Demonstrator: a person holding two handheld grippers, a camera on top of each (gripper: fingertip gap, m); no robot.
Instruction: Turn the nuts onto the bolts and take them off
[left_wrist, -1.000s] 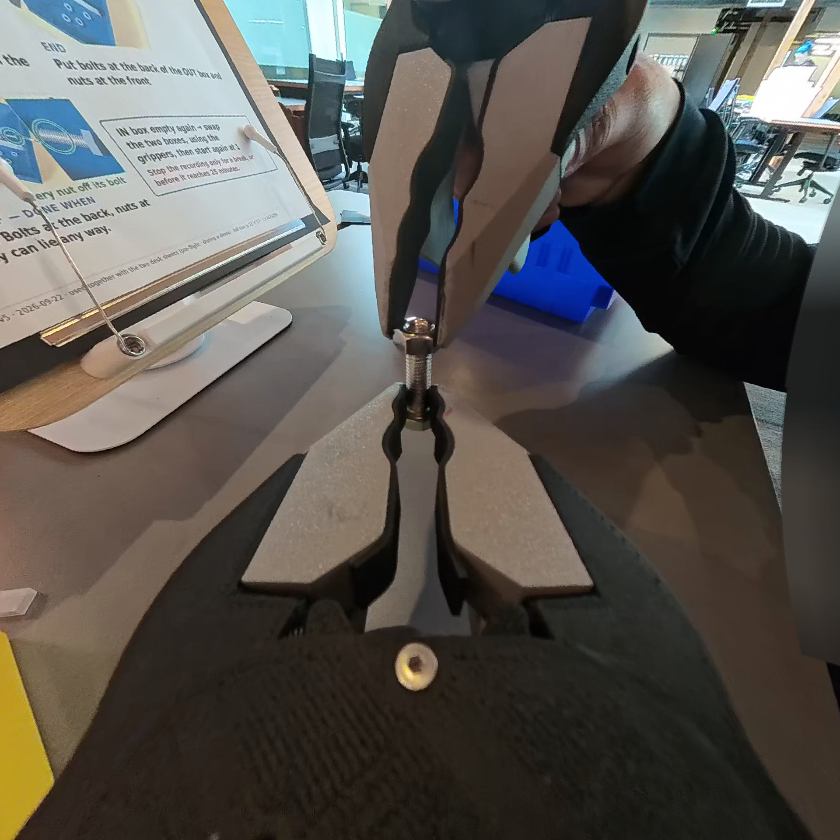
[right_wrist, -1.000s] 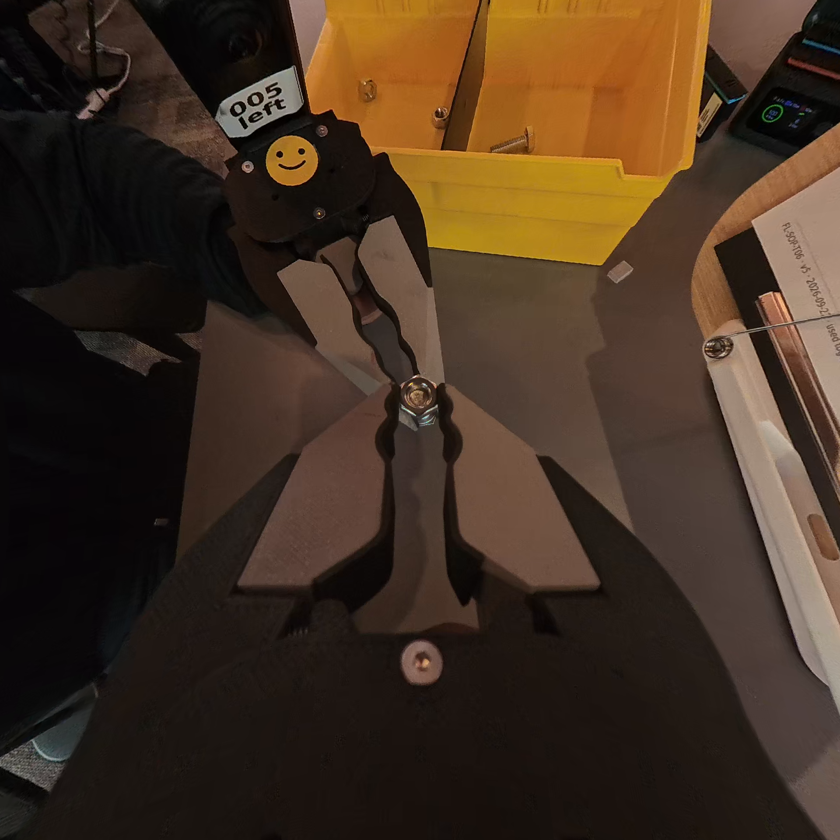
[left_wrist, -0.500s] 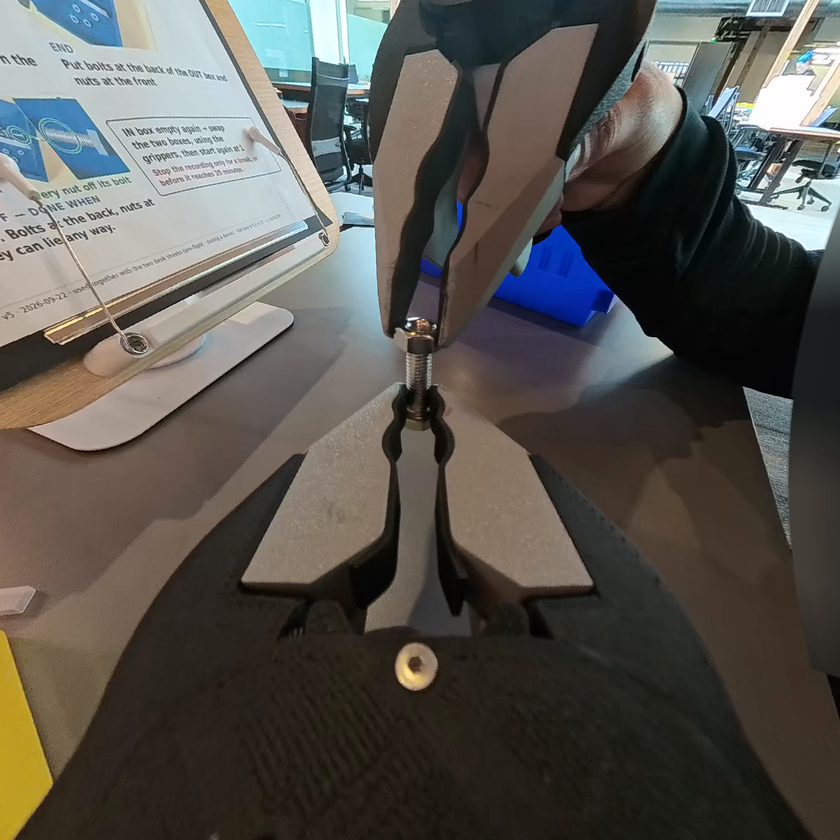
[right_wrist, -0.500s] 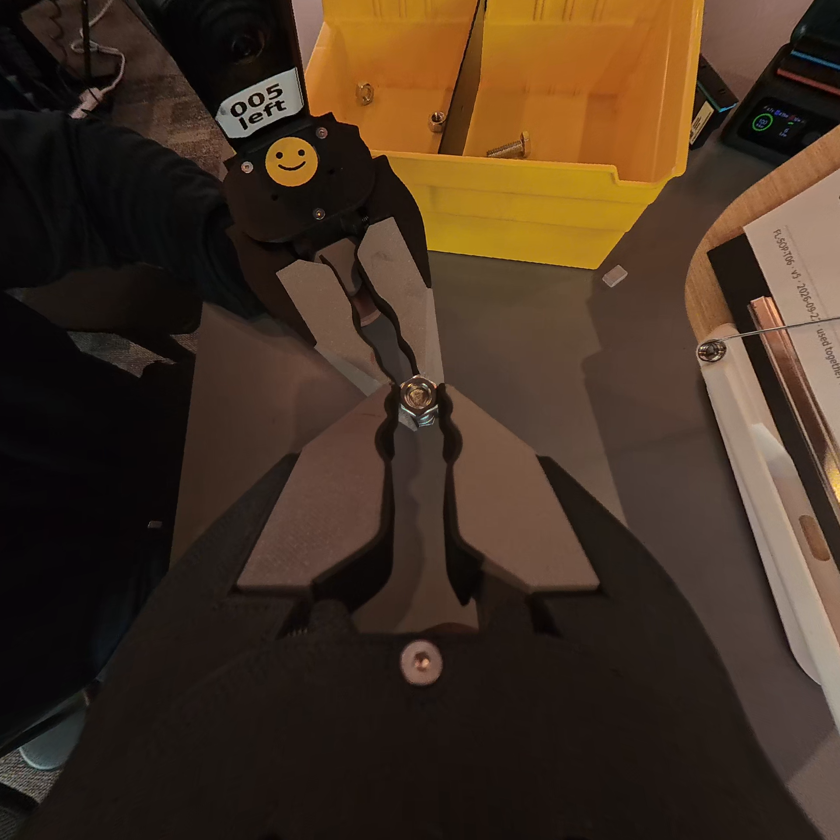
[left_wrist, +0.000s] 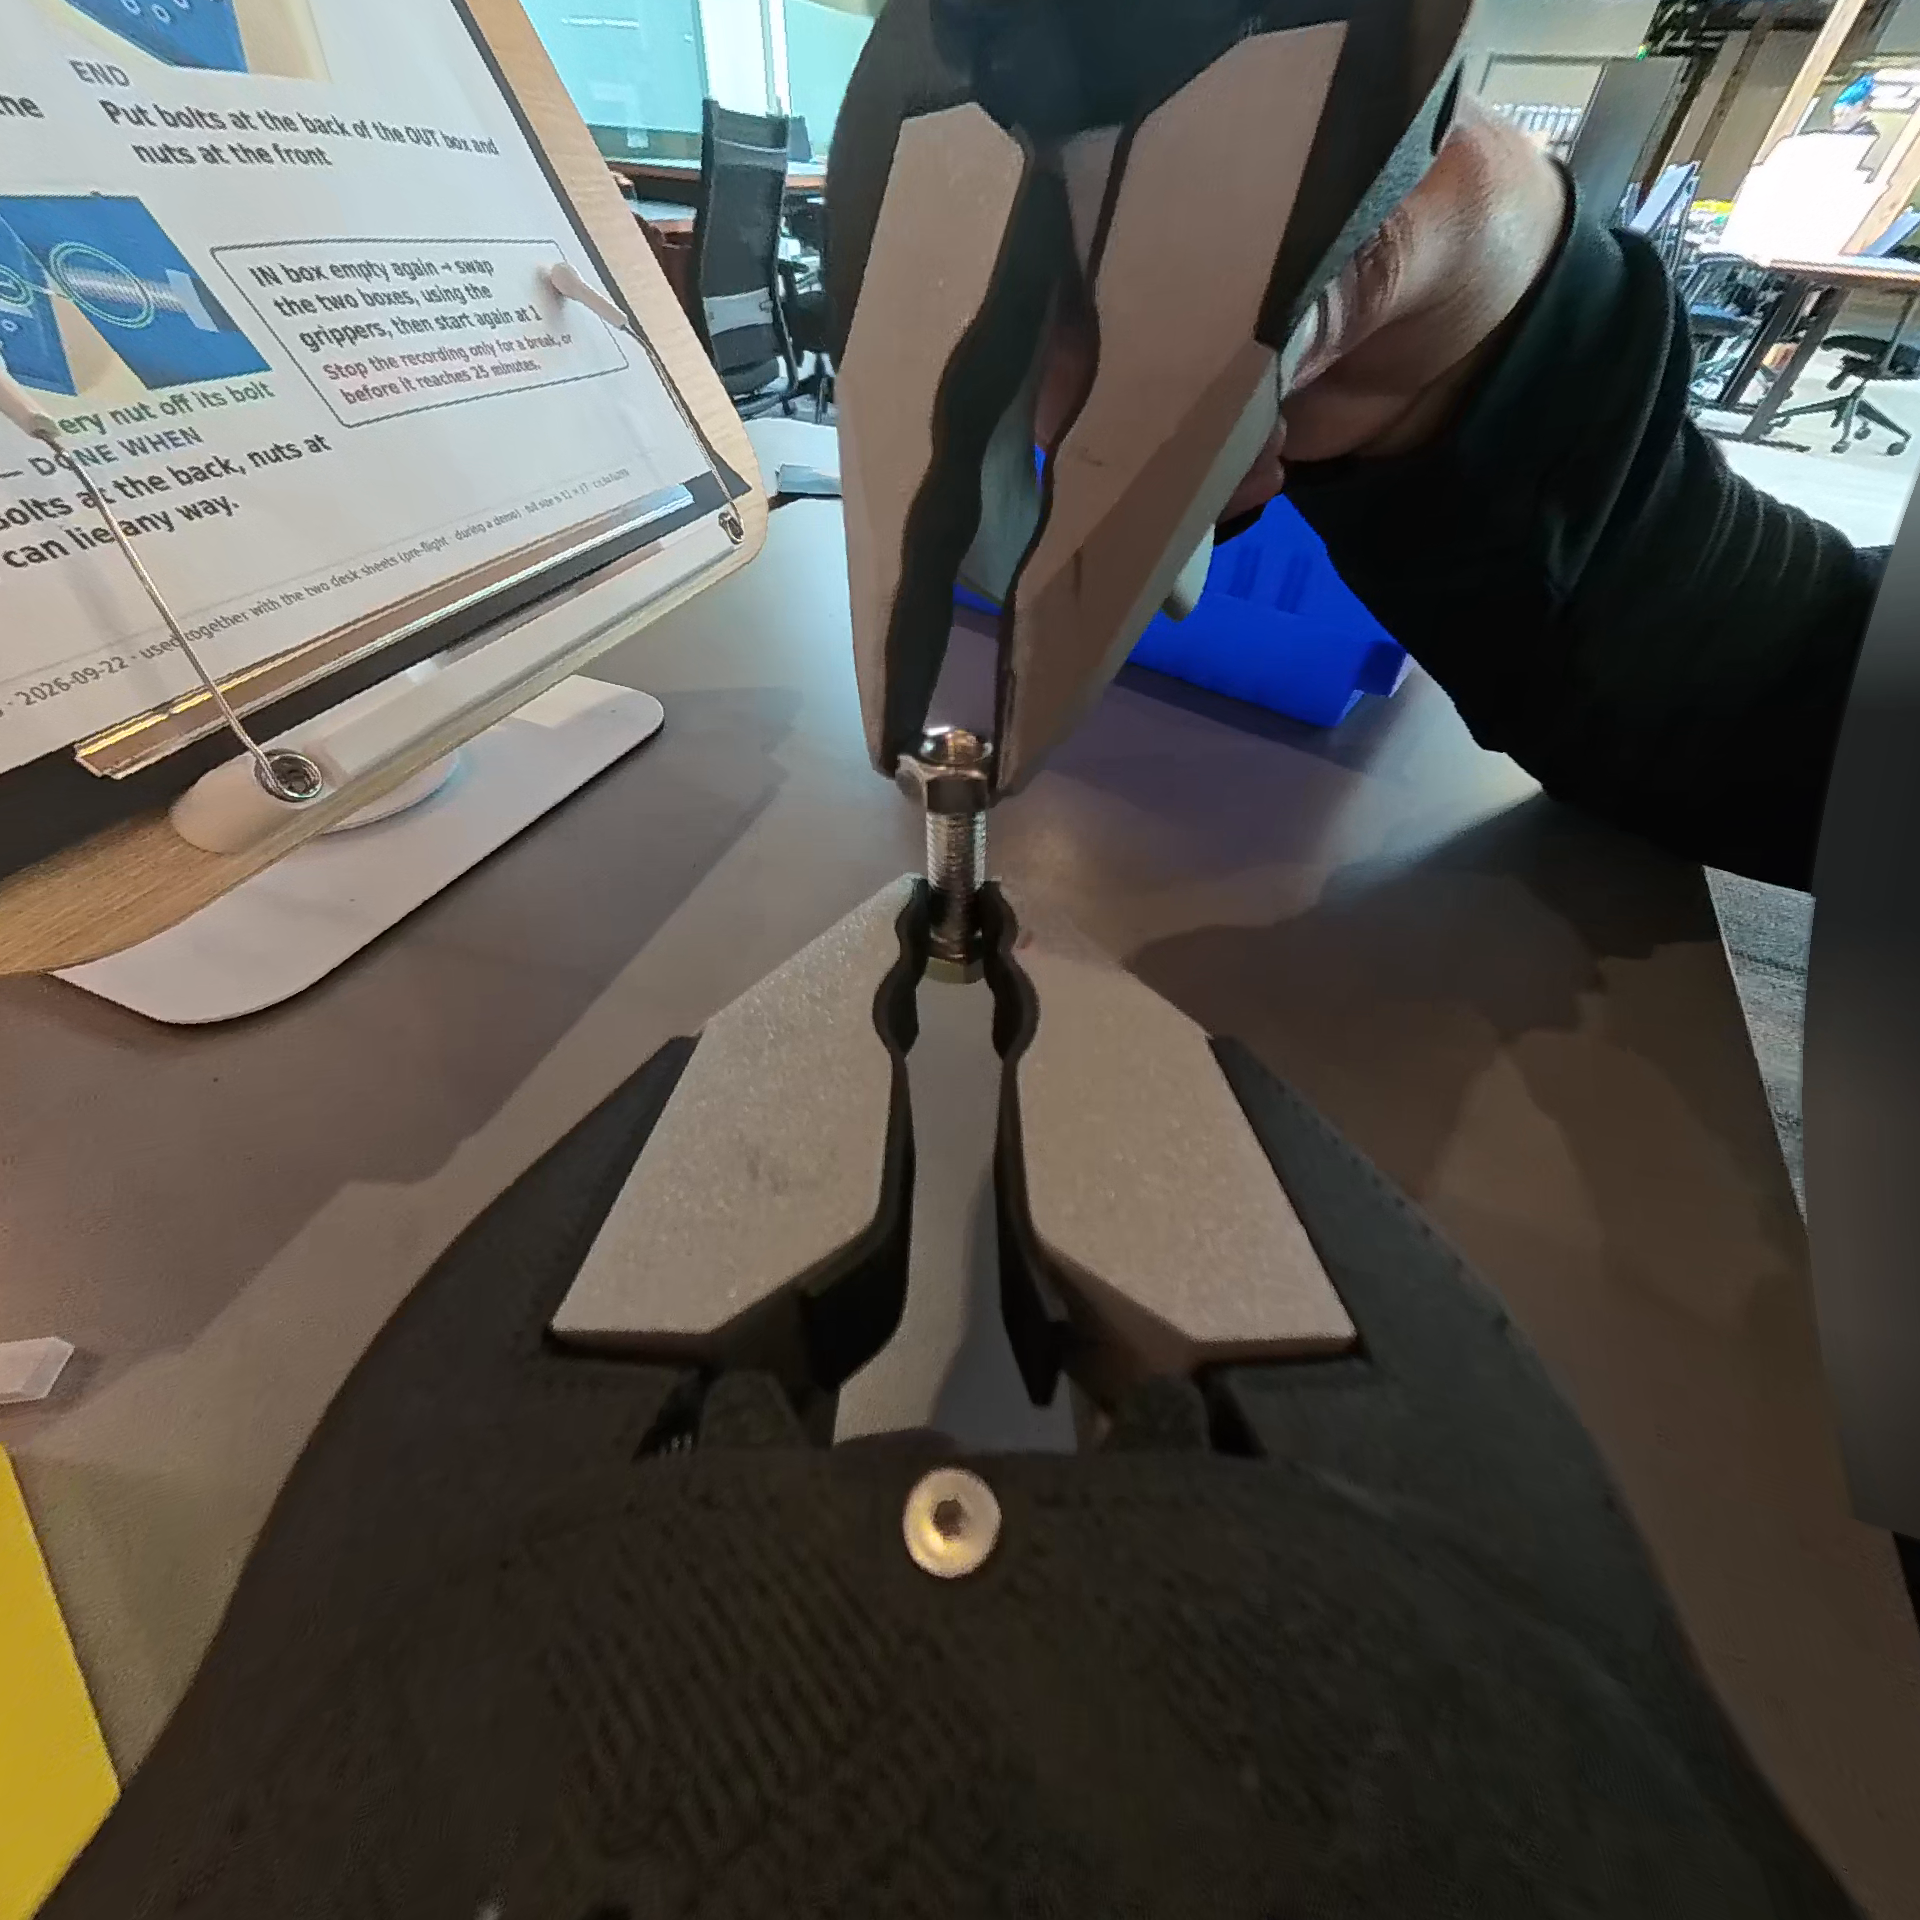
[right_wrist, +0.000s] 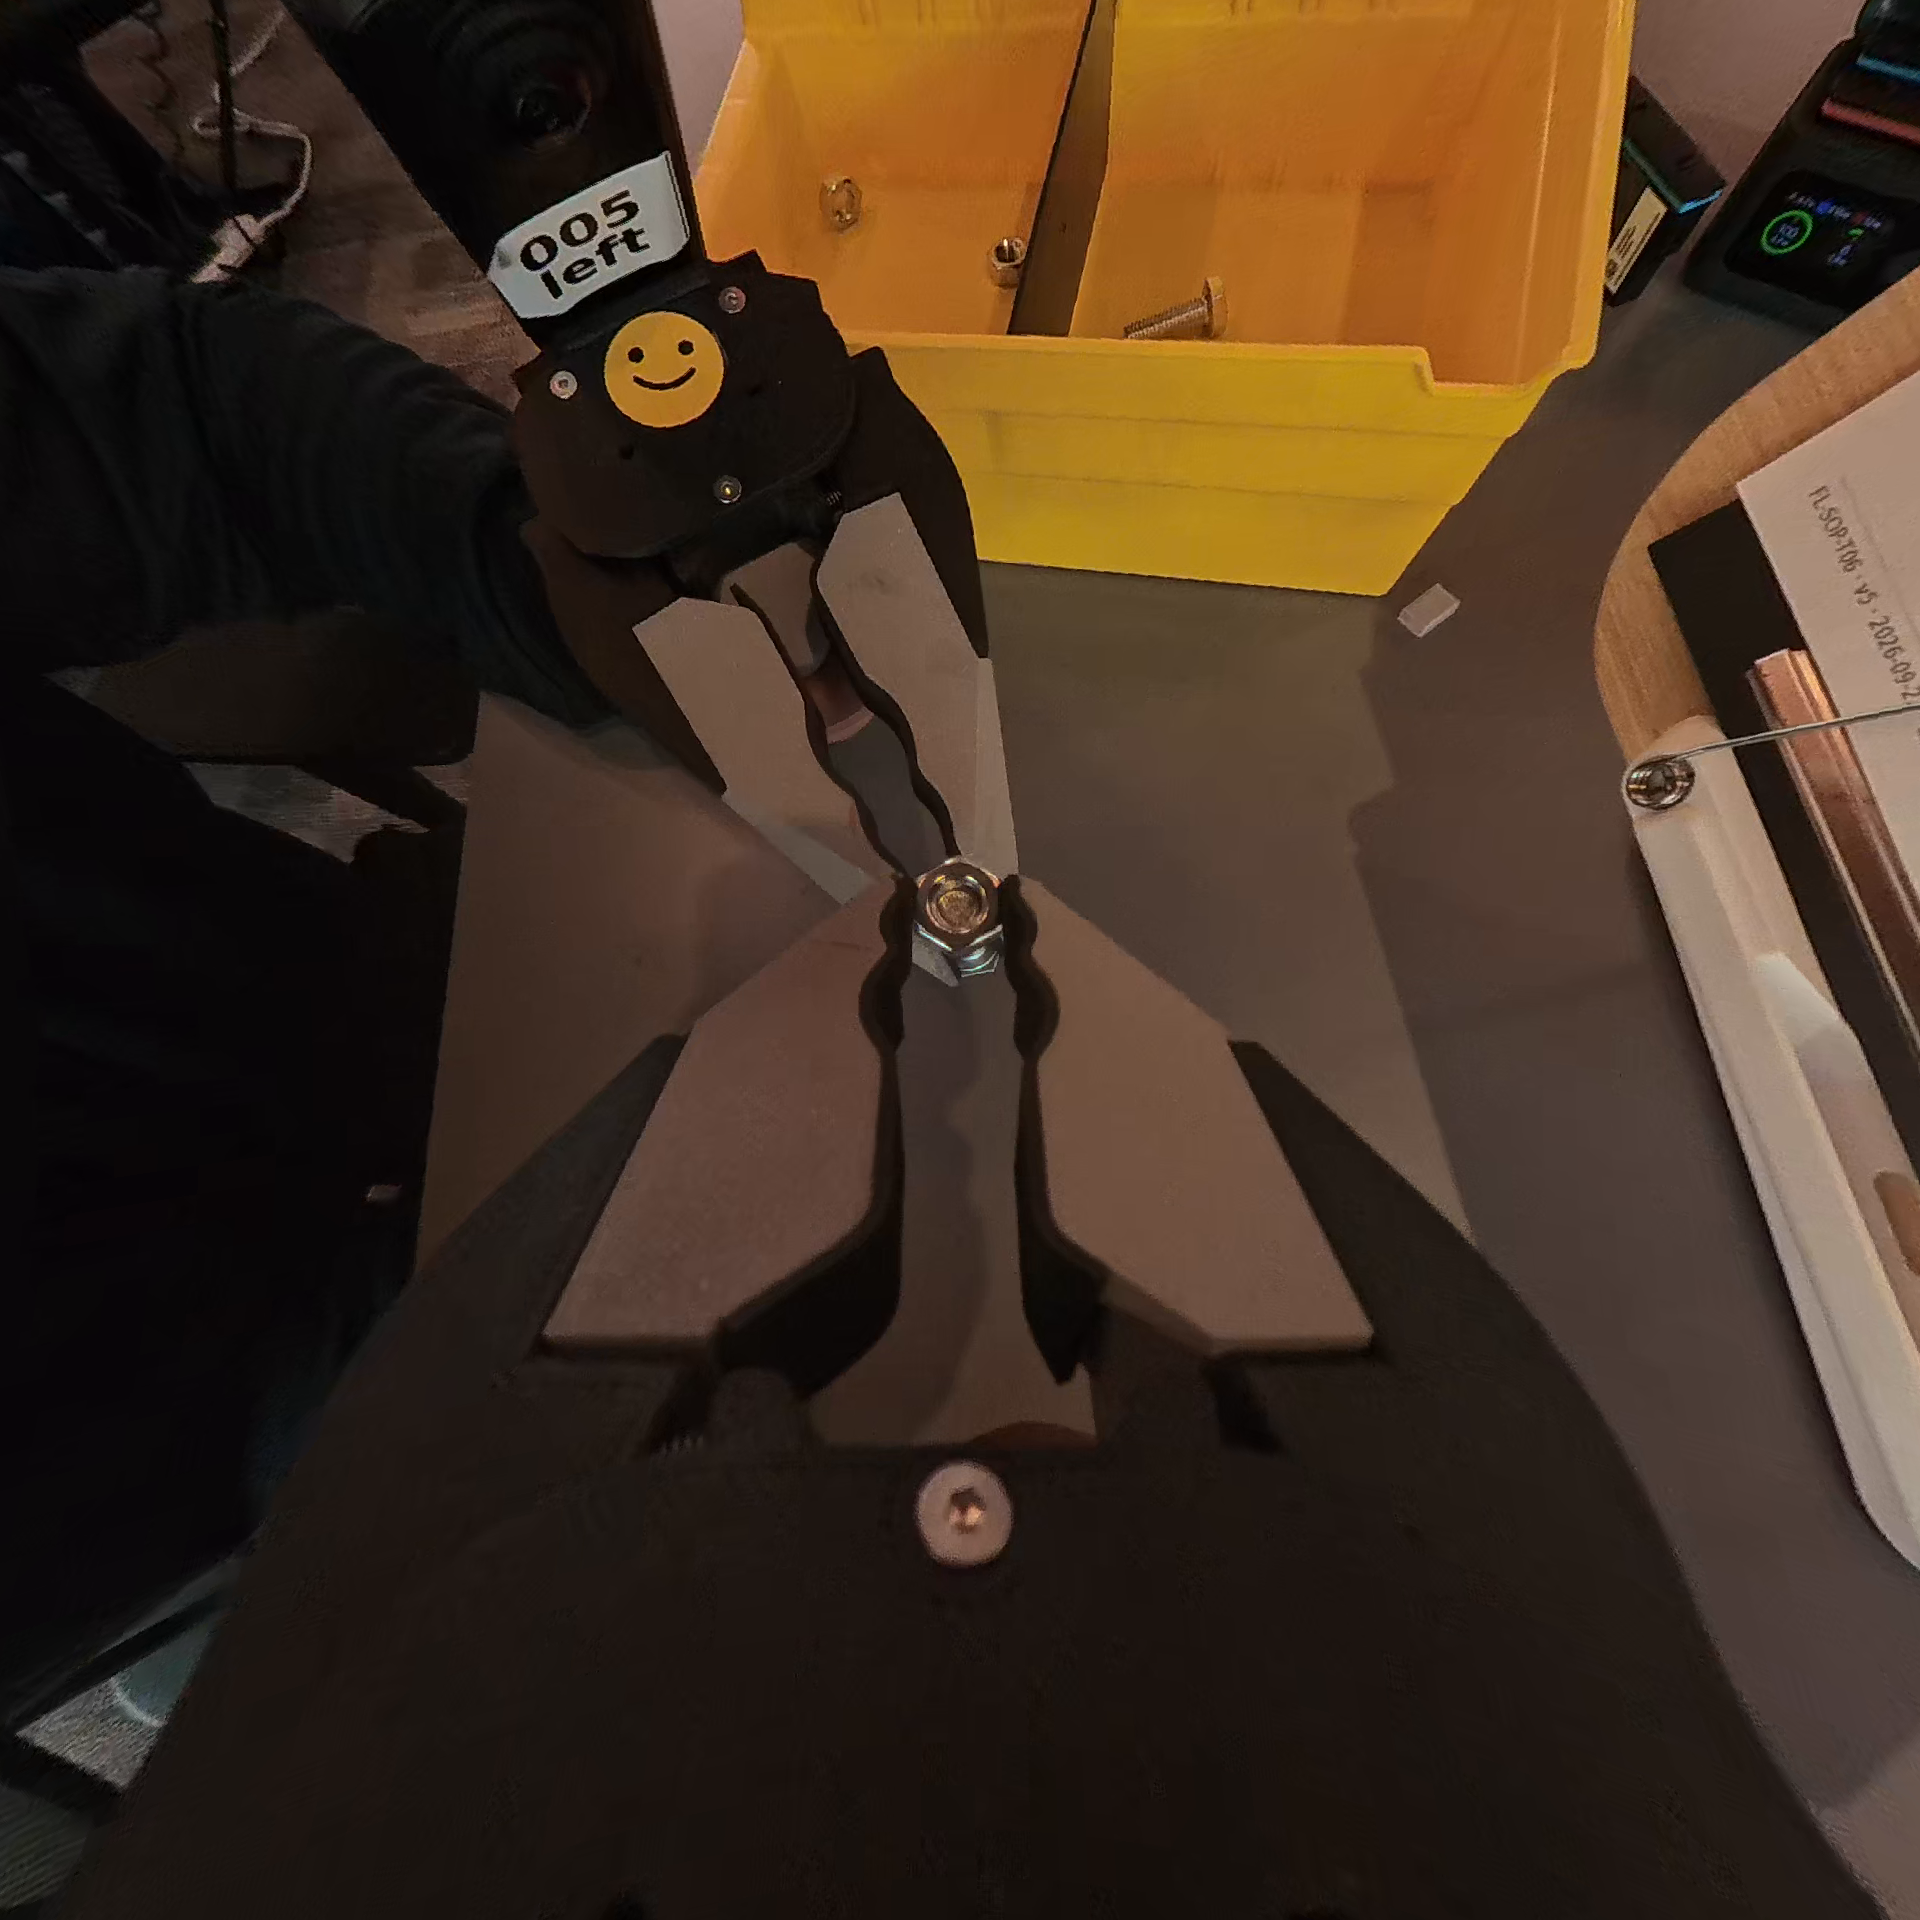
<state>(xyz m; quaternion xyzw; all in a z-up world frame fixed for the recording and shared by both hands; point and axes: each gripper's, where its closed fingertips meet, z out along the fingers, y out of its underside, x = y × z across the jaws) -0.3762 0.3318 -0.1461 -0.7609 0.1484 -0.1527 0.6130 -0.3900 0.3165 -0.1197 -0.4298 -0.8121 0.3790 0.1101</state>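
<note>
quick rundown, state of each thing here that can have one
left gripper: shut on the bolt's lower end
right gripper: shut on the nut
bolt: upright, held off the table
nut: on the bolt's top end
yellow bin: open, divided, few loose parts inside
document stand: tilted, sheet clipped on
</note>
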